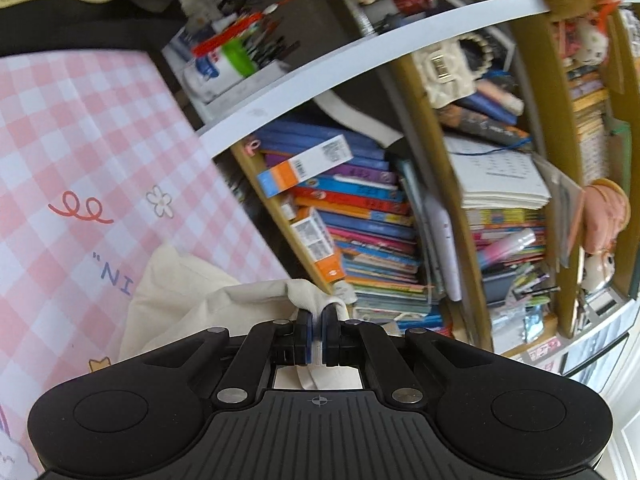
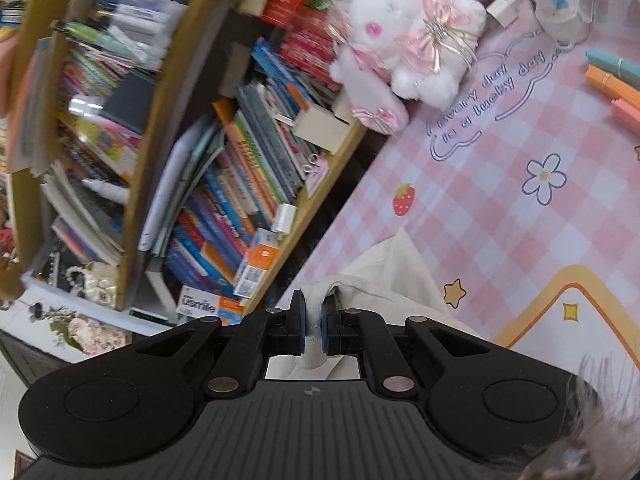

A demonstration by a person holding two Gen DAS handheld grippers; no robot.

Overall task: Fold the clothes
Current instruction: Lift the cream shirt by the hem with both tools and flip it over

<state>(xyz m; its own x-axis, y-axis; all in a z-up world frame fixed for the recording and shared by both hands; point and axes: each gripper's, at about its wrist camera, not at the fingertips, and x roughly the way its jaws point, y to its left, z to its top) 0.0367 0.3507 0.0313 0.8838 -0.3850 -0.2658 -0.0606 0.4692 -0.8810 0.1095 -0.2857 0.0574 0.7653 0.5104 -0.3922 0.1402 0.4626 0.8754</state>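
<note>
A cream-coloured garment point(image 1: 192, 300) hangs over the pink checked tablecloth point(image 1: 80, 152). My left gripper point(image 1: 317, 316) is shut on a bunched edge of it, the fabric pinched between the blue pads and trailing away to the left. In the right wrist view the same cream garment point(image 2: 392, 268) spreads to the right over the pink checked tablecloth point(image 2: 500, 200). My right gripper point(image 2: 315, 312) is shut on a white hem or strap of it that loops over the fingertips. Both grippers are tilted, near the table's edge by the bookshelf.
A crowded bookshelf point(image 1: 360, 220) stands just past the table edge, and the bookshelf point(image 2: 220, 200) fills the left of the right wrist view. A white plush rabbit point(image 2: 408, 40) and coloured markers point(image 2: 616, 80) lie at the table's far side. A pen holder point(image 1: 236, 56) stands by the shelf.
</note>
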